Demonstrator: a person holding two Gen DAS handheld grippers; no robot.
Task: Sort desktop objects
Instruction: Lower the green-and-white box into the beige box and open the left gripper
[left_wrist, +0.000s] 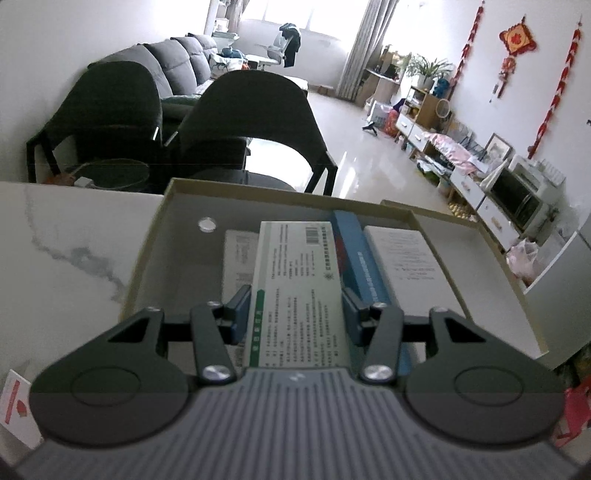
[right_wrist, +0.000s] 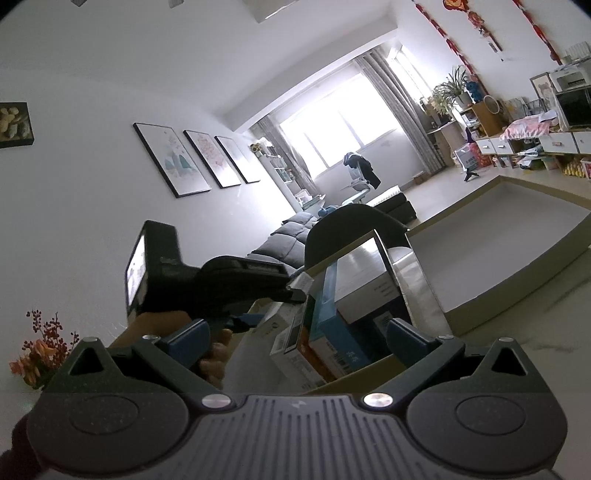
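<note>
My left gripper (left_wrist: 297, 314) is shut on a white and green printed box (left_wrist: 299, 280), held over the open cardboard tray (left_wrist: 147, 236). In the tray lie a blue box (left_wrist: 360, 258), a white box (left_wrist: 406, 258) on the right and a flat white packet (left_wrist: 238, 254) on the left. My right gripper (right_wrist: 295, 332) is open and empty, tilted, close to the tray's near wall (right_wrist: 354, 380). In the right wrist view the left gripper (right_wrist: 207, 280) and the hand holding it show at left, with the blue box (right_wrist: 332, 317) and other boxes standing in the tray.
The tray's lid (right_wrist: 517, 236) lies to the right on the white marble table (left_wrist: 66, 258). A white card with red print (left_wrist: 16, 406) lies at the table's near left. Two dark chairs (left_wrist: 251, 122) stand beyond the far edge.
</note>
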